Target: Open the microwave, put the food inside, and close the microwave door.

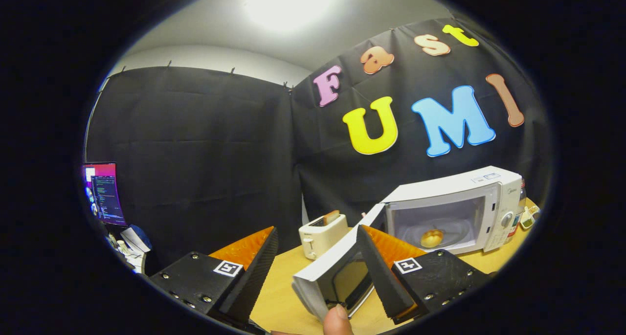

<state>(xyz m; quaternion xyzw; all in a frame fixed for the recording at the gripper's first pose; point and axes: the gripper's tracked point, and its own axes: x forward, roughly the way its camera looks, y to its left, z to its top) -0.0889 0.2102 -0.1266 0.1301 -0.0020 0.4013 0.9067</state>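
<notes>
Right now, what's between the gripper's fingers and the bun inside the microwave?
In the gripper view, the swung-open microwave door stands between the open gripper and the bun inside the microwave; a fingertip touches the door's edge.

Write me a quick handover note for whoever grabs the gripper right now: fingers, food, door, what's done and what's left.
Gripper: open, holding nothing; the right finger's tip is against the free edge of the microwave door.
Microwave: on the wooden table, door swung wide open toward the gripper.
Food: a bun, already on the plate inside the cavity.
A fingertip shows just below the door's edge.
Toaster stands left of the microwave.
Done: opening, loading. Left: push the door shut.
</notes>
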